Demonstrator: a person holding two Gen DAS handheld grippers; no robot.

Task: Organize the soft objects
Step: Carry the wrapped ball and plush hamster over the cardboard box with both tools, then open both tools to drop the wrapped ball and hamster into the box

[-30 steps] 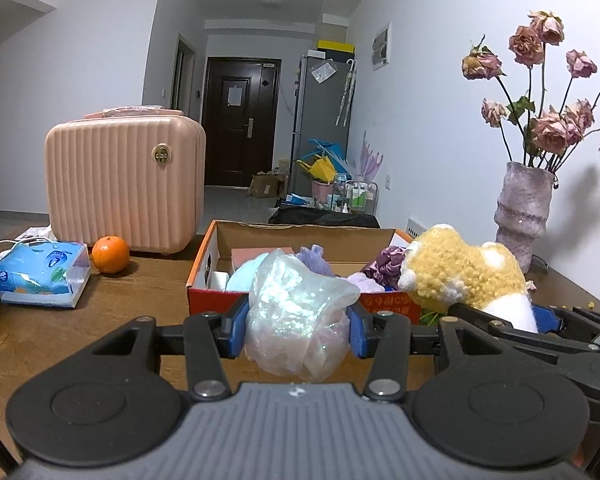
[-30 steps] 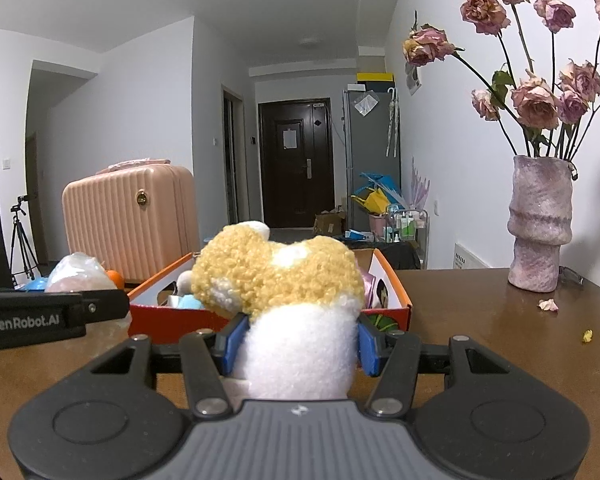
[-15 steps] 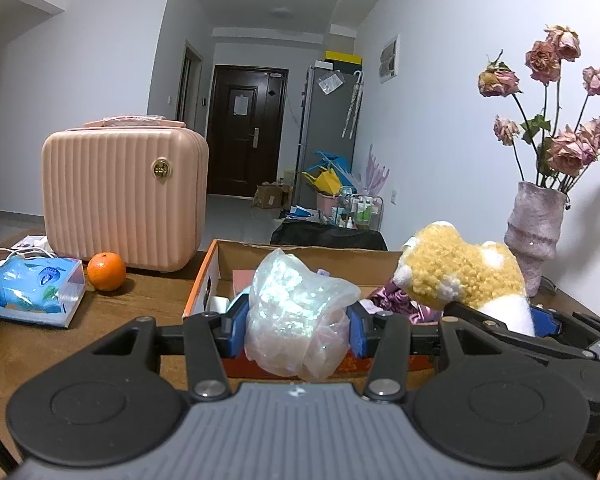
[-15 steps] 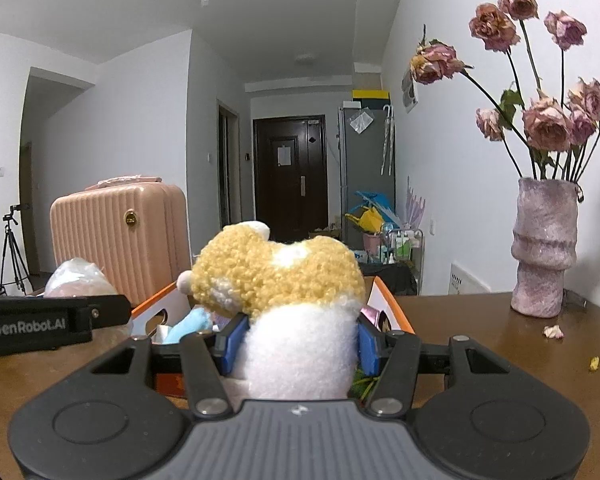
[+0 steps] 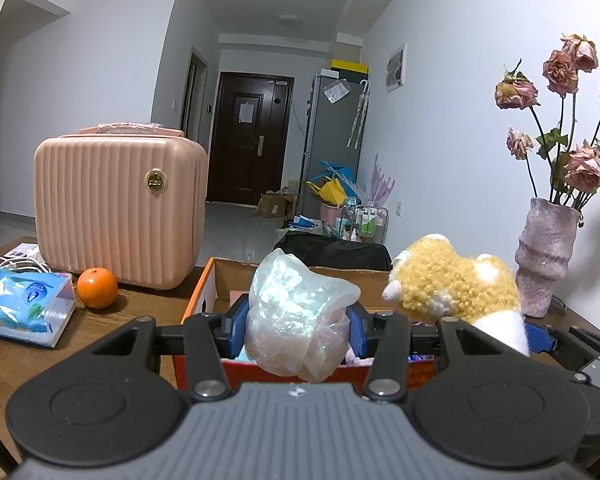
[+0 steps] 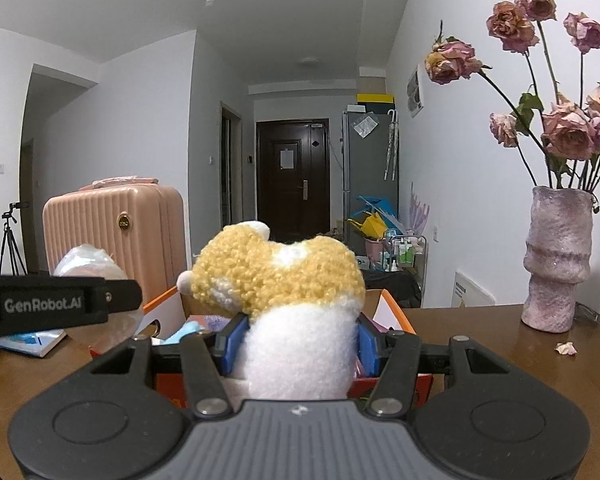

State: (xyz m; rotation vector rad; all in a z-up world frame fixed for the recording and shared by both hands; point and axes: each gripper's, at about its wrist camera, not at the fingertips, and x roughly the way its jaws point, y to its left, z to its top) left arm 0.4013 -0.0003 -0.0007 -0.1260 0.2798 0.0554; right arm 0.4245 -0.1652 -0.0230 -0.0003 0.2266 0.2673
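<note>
Orange box (image 5: 198,300) on wooden table (image 5: 140,308), already part-filled with soft items. Plush toy (image 6: 284,284) clamped in right gripper (image 6: 296,344), above box. Iridescent plastic bag (image 5: 300,312) pinched in left gripper (image 5: 298,326), likewise raised. Both yet to be placed.

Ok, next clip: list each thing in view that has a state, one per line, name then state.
left gripper: shut on the iridescent plastic bag, held up.
right gripper: shut on the plush toy, held up.
cardboard box: open, soft items inside.
pink suitcase: closed, upright.
door: closed.
vase: upright, holding dried roses.
</note>
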